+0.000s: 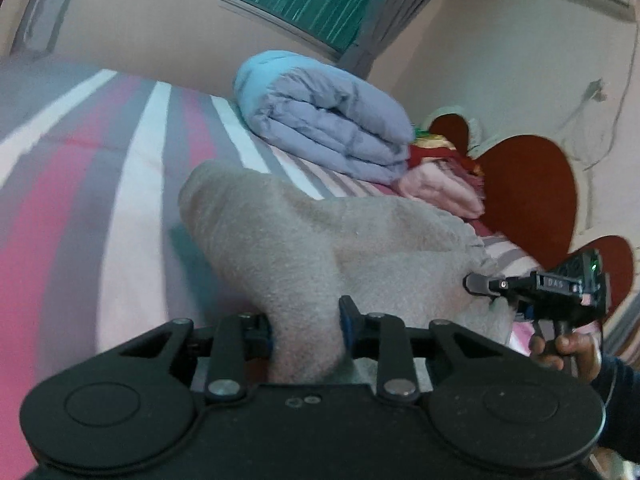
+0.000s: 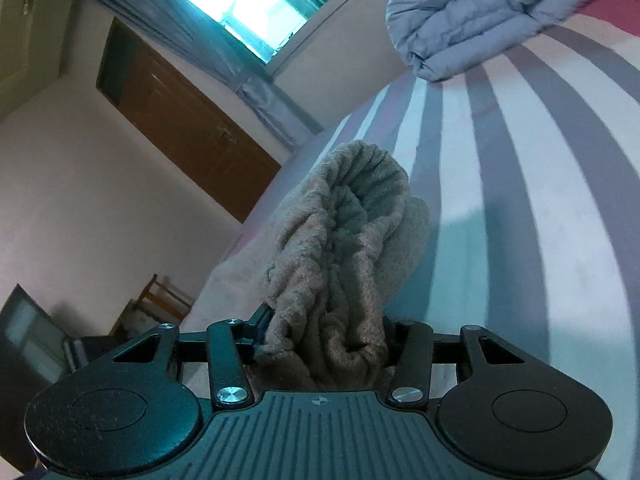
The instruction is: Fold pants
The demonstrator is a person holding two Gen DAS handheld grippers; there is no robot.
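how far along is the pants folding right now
Done: both grippers have hold of the grey fleece pants. In hand: left gripper clamps a bunched leg, right gripper the gathered waistband, lifted over the striped bed. Left: laying flat, every fold.

Pants (image 2: 344, 264) fabric hides the right tool's (image 2: 324, 344) fingertips.

A folded blue-grey quilt (image 1: 332, 132) is lying on the striped bedsheet (image 1: 132, 184) (pink, grey and white bands), near the wall. Just beside it, folded pink cloth (image 1: 440, 190) is sitting against red heart-shaped wall shapes (image 1: 528, 192). A brown door (image 2: 180, 120) is standing beside the curtained window (image 2: 240, 4).
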